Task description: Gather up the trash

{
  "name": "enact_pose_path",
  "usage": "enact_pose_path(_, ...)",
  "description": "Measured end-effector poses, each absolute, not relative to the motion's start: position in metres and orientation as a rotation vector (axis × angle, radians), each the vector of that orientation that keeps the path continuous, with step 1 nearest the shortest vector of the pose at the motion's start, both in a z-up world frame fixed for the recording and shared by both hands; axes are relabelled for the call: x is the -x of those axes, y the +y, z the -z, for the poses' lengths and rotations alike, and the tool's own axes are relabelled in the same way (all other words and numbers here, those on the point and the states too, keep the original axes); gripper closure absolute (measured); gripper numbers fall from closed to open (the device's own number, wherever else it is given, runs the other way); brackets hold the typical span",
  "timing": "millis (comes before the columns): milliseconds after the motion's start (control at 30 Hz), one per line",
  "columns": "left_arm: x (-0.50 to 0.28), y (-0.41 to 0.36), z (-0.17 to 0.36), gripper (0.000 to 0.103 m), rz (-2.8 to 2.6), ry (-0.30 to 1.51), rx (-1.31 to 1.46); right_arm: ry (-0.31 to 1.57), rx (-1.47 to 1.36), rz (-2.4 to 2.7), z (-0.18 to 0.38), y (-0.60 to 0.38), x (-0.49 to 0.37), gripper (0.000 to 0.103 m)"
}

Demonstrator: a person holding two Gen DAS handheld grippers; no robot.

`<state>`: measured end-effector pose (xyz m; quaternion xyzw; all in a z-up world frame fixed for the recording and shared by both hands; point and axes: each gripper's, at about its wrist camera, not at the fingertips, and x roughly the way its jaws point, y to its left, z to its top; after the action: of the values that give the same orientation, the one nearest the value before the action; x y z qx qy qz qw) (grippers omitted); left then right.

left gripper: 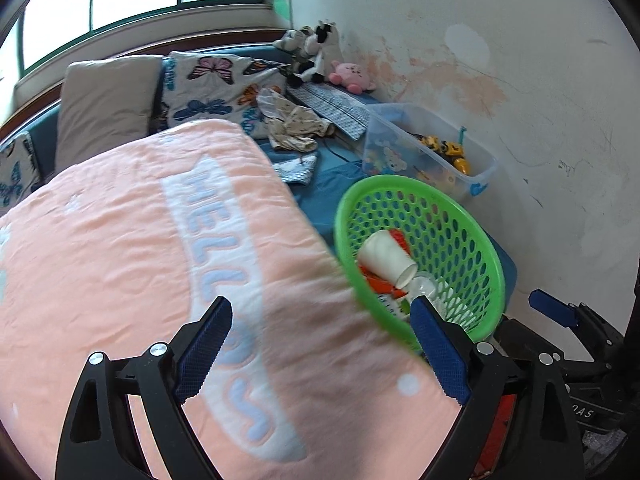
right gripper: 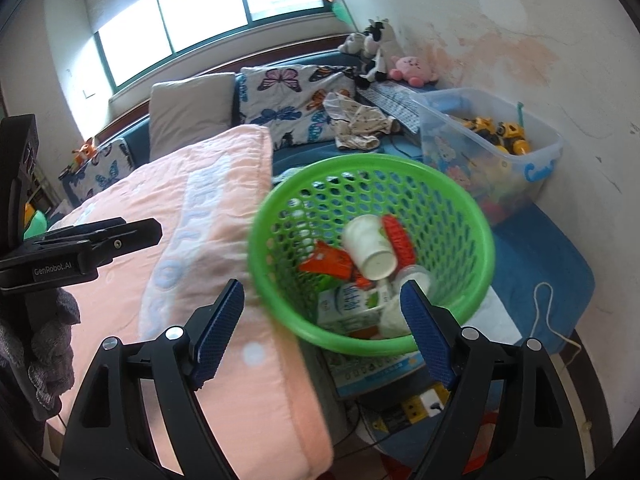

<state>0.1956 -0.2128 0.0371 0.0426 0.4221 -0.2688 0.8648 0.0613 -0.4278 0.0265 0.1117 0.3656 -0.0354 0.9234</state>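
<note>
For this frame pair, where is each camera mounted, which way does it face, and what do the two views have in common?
Left wrist: on the left gripper, angled down over the pink blanket; its open blue-padded fingers show, with the right gripper at the right edge.
Right wrist: on the right gripper, angled down at the green basket; its open fingers show, with the left gripper at left.
Shared: basket with white cup, blanket, clear toy bin, window.

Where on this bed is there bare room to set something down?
The pink quilt is bare, from the pillows to the green basket. Crowded: the blue strip by the wall, with clothes, the toy bin and the basket full of trash.
</note>
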Motion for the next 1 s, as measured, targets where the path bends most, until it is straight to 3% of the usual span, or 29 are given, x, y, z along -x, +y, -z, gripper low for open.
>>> enact_pose_path(367, -0.167, -0.143, -0.043, 0.014, 0.443, 0.844, -0.058, 0.730, -0.184, 0.025, -0.030, -0.384, -0.051, 0.013)
enact_pose_path(1000, -0.112, -0.054, -0.040, 0.008, 0.250, 0.756, -0.043, 0.716, -0.112, -0.013, -0.026, -0.330, -0.032, 0.009)
